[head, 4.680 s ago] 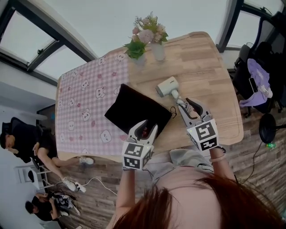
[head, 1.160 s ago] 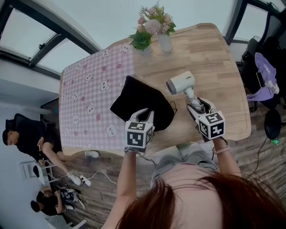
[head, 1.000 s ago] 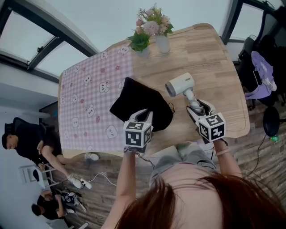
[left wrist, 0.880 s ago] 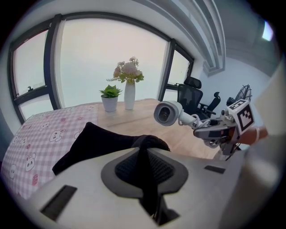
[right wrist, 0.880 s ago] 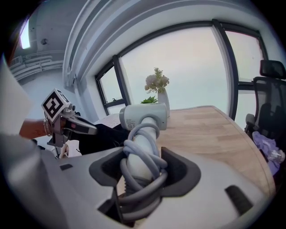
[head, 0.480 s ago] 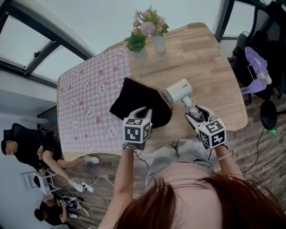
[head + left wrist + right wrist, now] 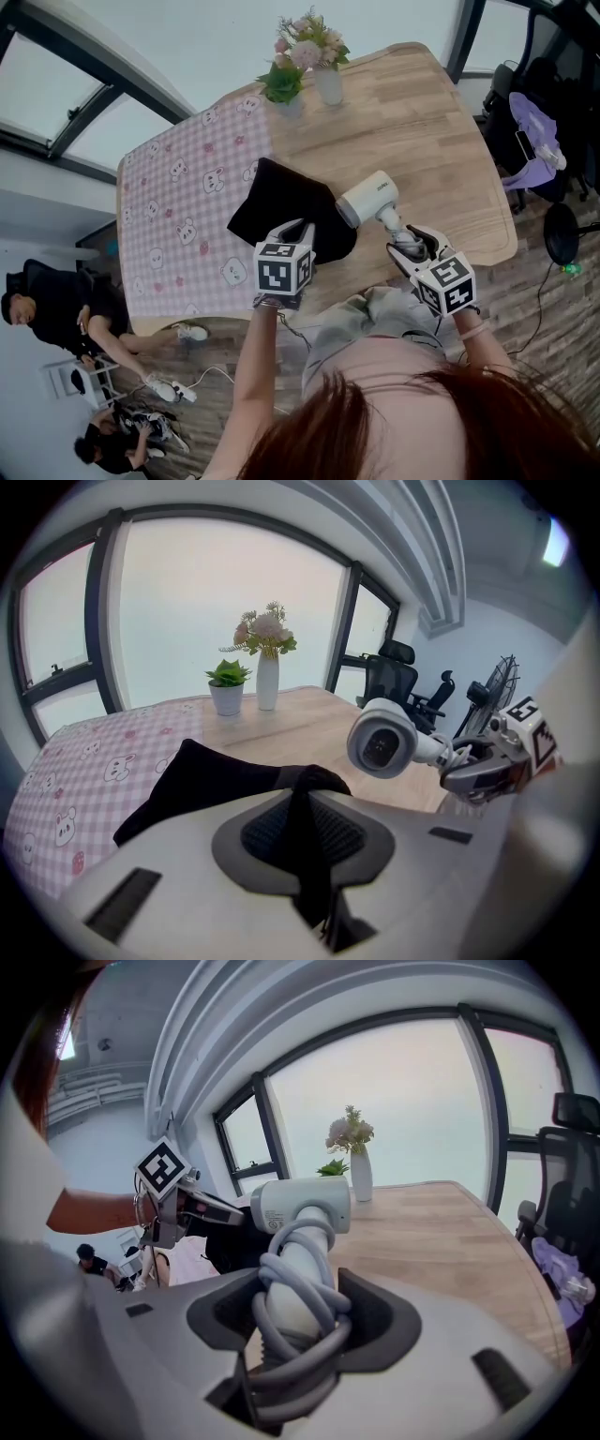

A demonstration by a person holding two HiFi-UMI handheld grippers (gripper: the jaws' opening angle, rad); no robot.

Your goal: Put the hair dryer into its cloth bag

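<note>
A white hair dryer point(image 7: 369, 199) with its grey cord wound round the handle is held off the table by my right gripper point(image 7: 410, 246), whose jaws are shut on the handle point(image 7: 292, 1288). Its barrel point(image 7: 382, 742) points toward the black cloth bag point(image 7: 286, 208), which lies on the wooden table. My left gripper point(image 7: 295, 234) is shut on the near edge of the bag point(image 7: 298, 803), lifting a fold of the black cloth. The dryer's nozzle hangs just right of the bag's raised edge.
A pink checked cloth with bunny prints point(image 7: 183, 206) covers the table's left half. A potted plant point(image 7: 283, 89) and a vase of flowers point(image 7: 323, 70) stand at the far edge. An office chair point(image 7: 389, 672) and a fan point(image 7: 497, 682) stand beyond the table. People sit on the floor at the lower left point(image 7: 56, 309).
My right gripper has carried the hair dryer leftward toward the bag, so its nozzle is now close to the bag's edge. The left gripper stays put, still pinching the cloth.
</note>
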